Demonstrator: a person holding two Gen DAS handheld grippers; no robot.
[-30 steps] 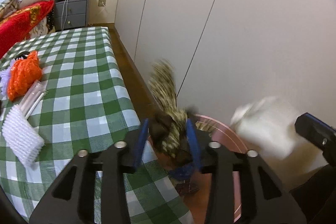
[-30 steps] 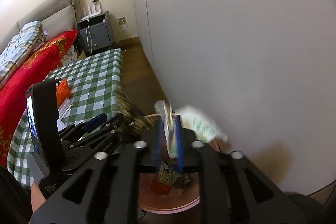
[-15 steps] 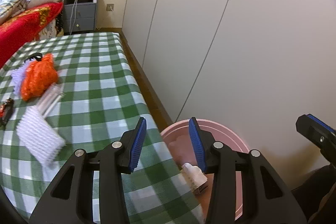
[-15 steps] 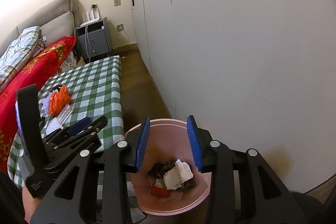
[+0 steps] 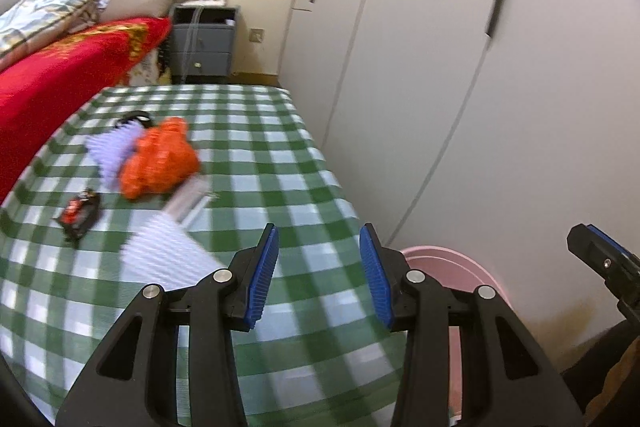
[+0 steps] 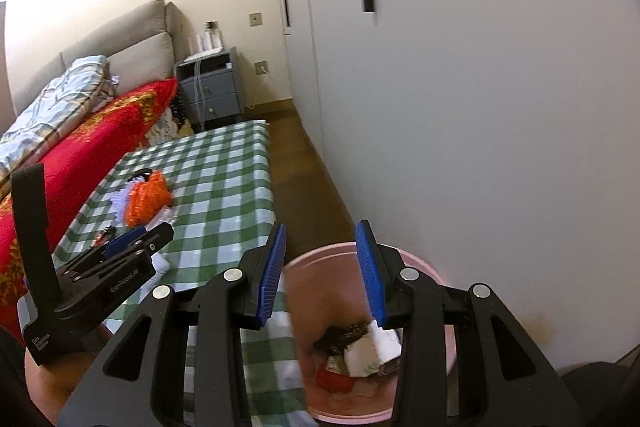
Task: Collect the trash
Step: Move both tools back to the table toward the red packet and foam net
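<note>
My left gripper (image 5: 320, 267) is open and empty, hovering over the near right part of the green checked table (image 5: 280, 155). On the table lie an orange mesh bag (image 5: 160, 159), a lilac bristly piece (image 5: 110, 147), a small black and red wrapper (image 5: 78, 213), clear tubes (image 5: 190, 199) and a white ribbed piece (image 5: 168, 251). My right gripper (image 6: 320, 267) is open and empty above the pink bin (image 6: 424, 263). Inside the bin lie white crumpled paper (image 6: 372, 351), a dark wrapper (image 6: 344, 335) and a red scrap (image 6: 334, 381). The bin's rim (image 5: 440, 255) shows just right of the left gripper.
White wardrobe doors (image 5: 440, 67) run close along the right, with a narrow strip of wooden floor (image 6: 312, 179) beside the table. A bed with a red blanket (image 5: 60, 75) borders the table's left. A grey nightstand (image 5: 202, 43) stands at the far end.
Both grippers let go of their wrappers, which now lie in the bin. The left gripper has swung left from the bin to over the table. The right jaws have widened.
</note>
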